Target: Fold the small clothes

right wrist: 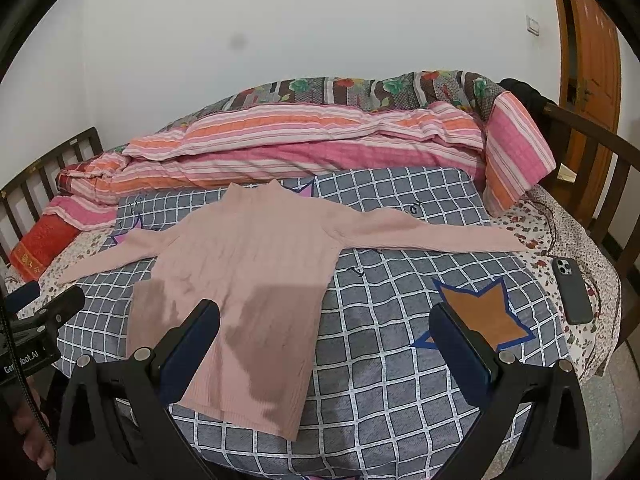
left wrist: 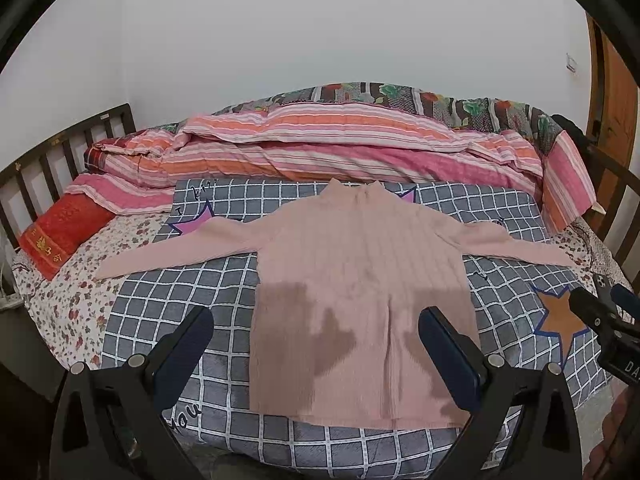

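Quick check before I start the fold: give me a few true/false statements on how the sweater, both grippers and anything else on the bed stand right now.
1. The pink sweater lies flat with both sleeves spread out to the sides. True.
2. The left gripper is shut on the sweater's hem. False: its jaws are wide open above the hem, holding nothing.
3. The right gripper is open. True.
4. A dark phone lies on the sweater's chest. False: it lies on the floral sheet near the bed's right edge, apart from the sweater.
5. The sweater rests on a grey checked blanket. True.
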`<state>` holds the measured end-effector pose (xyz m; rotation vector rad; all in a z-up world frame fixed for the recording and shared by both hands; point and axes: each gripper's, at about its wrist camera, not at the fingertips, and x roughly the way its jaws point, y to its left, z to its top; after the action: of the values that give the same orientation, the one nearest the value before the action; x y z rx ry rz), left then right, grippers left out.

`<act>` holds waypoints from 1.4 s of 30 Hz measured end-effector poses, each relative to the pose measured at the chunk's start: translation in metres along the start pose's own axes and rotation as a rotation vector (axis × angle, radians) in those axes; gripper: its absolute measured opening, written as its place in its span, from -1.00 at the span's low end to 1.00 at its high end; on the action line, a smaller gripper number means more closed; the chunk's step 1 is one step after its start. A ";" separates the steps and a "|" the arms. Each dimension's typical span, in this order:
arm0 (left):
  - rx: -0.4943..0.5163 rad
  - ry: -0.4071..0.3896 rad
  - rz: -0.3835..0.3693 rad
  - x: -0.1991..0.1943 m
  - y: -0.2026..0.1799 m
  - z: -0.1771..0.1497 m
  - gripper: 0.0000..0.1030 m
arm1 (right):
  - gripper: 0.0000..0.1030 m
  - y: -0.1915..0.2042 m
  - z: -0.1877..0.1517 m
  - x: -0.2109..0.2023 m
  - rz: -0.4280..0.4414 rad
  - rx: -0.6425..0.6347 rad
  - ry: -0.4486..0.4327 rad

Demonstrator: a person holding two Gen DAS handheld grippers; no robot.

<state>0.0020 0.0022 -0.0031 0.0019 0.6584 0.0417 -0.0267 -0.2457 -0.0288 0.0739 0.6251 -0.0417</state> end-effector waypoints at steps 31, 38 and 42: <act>-0.010 -0.033 0.009 -0.007 0.006 -0.002 1.00 | 0.99 -0.001 0.000 0.004 -0.028 -0.039 -0.014; -0.013 -0.028 0.017 -0.001 0.011 -0.002 1.00 | 0.99 0.004 0.003 0.001 0.000 -0.049 -0.026; -0.020 -0.024 0.021 0.007 0.016 -0.001 1.00 | 0.99 0.007 0.004 0.005 0.025 -0.043 -0.018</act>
<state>0.0069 0.0185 -0.0079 -0.0101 0.6341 0.0688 -0.0199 -0.2391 -0.0285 0.0392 0.6064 -0.0047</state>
